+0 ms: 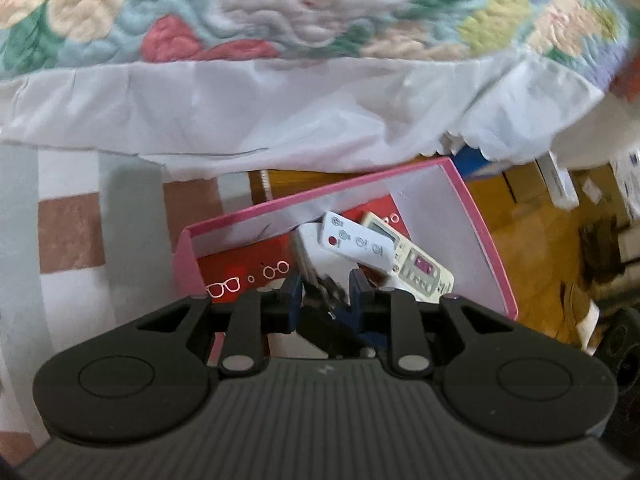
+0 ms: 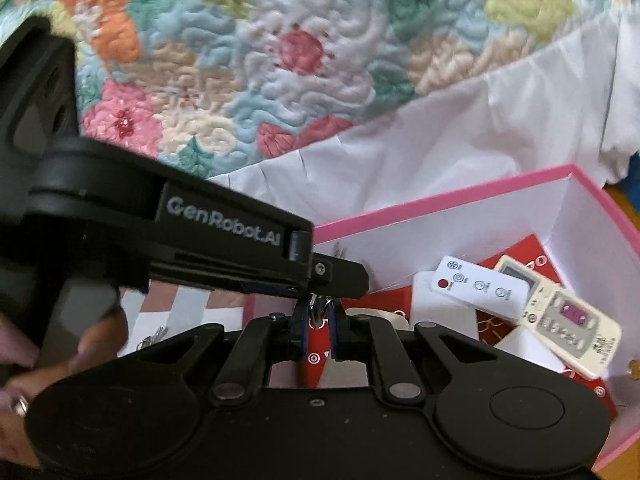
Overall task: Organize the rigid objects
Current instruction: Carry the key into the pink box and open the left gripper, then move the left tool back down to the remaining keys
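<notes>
A pink box (image 1: 472, 208) with a red lining stands on the floor beside the bed. In it lie a white remote (image 1: 356, 242), a beige remote (image 1: 420, 268) and a white block (image 1: 308, 248). My left gripper (image 1: 325, 286) hangs over the box's near side, its blue pads close around a small bunch of keys and rings (image 1: 322, 294). In the right wrist view the key bunch (image 2: 318, 306) sits between the pads of my right gripper (image 2: 319, 320), which is shut on it. The left gripper's finger (image 2: 340, 276) crosses just above it. Both remotes (image 2: 480, 286) (image 2: 568, 320) show in the box (image 2: 440, 200).
A flowered quilt (image 1: 280, 8) and white sheet (image 1: 280, 112) hang over the bed edge behind the box. A striped rug (image 1: 72, 232) lies left. Cardboard boxes (image 1: 520, 200) crowd the wooden floor at right. A person's hand (image 2: 24, 360) holds the left gripper. Small metal pieces (image 2: 150, 338) lie on the rug.
</notes>
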`<state>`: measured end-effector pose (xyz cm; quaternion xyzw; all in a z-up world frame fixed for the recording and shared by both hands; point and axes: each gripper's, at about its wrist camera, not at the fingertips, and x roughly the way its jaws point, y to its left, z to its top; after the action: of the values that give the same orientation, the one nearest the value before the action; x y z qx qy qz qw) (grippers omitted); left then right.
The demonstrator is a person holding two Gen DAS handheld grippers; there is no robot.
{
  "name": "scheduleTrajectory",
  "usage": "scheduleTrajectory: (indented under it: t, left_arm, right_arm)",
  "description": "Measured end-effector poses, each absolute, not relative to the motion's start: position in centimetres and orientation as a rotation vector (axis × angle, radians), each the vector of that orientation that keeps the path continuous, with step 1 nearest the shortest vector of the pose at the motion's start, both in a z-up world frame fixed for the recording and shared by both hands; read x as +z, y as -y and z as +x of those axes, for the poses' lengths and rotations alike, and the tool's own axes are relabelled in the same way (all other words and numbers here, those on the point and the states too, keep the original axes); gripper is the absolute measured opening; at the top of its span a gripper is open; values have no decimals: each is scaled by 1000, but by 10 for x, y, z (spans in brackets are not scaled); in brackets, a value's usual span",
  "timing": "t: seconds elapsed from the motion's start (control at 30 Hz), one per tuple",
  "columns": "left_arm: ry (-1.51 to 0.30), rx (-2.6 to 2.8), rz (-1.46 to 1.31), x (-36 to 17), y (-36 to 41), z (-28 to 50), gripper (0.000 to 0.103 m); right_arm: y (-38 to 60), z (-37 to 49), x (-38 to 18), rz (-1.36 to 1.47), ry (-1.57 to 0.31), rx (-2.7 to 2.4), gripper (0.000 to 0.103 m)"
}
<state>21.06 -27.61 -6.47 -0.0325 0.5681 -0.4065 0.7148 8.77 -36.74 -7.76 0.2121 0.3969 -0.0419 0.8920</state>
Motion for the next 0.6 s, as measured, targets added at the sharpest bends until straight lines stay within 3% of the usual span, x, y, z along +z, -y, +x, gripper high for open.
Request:
scheduleTrajectory:
  t: [0.13,0.6]
  left_arm:
    - [-1243,-899,-139,-60,256,216,27]
    - [-1061,-807,33,15,134,196,38]
  right_arm:
    - [375,81,-80,432,-816,-119,26]
    - [299,37,-9,257,-735,122,42]
